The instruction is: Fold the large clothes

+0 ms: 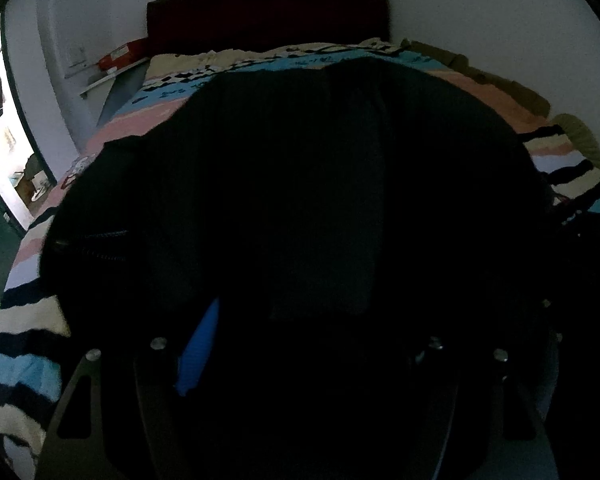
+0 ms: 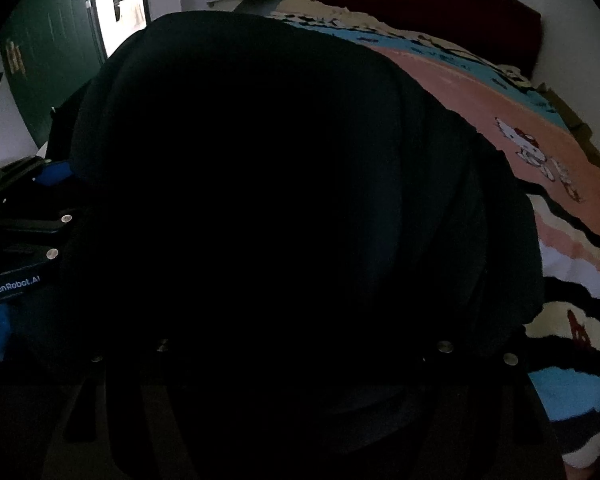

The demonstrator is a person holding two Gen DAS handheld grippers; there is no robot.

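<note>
Large black zippered fabric garment [image 1: 300,184] lies across the foot edge of the striped cartoon-print bedspread [image 1: 112,128], draping both grippers. Left gripper [image 1: 292,360] and right gripper [image 2: 300,360]: we cannot tell their grip. We judge an even lift keeps the fold square.

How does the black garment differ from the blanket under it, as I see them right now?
The black garment is plain and nearly featureless, apart from a zipper at its left edge; the blanket is striped pink, blue, cream and black, with cartoon figures. The garment lies heaped and bunched close to both cameras; the blanket lies spread flat across the bed. The garment covers only part of the blanket. Both are soft fabric.
</note>
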